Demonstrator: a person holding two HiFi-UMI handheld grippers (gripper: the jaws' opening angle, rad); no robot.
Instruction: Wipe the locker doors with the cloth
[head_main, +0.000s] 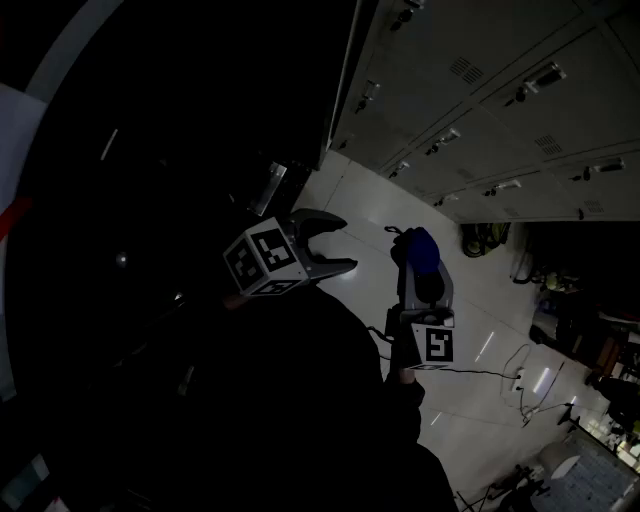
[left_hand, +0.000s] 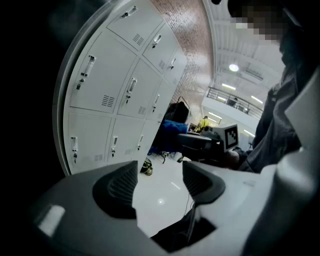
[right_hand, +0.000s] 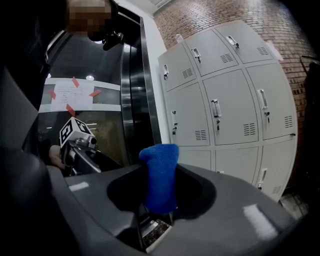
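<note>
A bank of grey lockers (right_hand: 225, 105) with small handles and vents stands ahead in the right gripper view, and the lockers (head_main: 500, 110) fill the upper right of the head view. My right gripper (right_hand: 159, 192) is shut on a blue cloth (right_hand: 160, 175) that stands up between its jaws; the blue cloth (head_main: 422, 252) also shows in the head view, held well short of the doors. My left gripper (head_main: 335, 245) is open and empty, left of the right one. In the left gripper view the left gripper (left_hand: 160, 182) points along the lockers (left_hand: 120, 95).
A dark glass door frame (right_hand: 132, 95) stands left of the lockers. The glossy white floor (head_main: 480, 370) carries a thin cable (head_main: 500, 375). A yellow-green item (head_main: 483, 238) lies at the lockers' foot. Equipment clutters the right (head_main: 590, 350).
</note>
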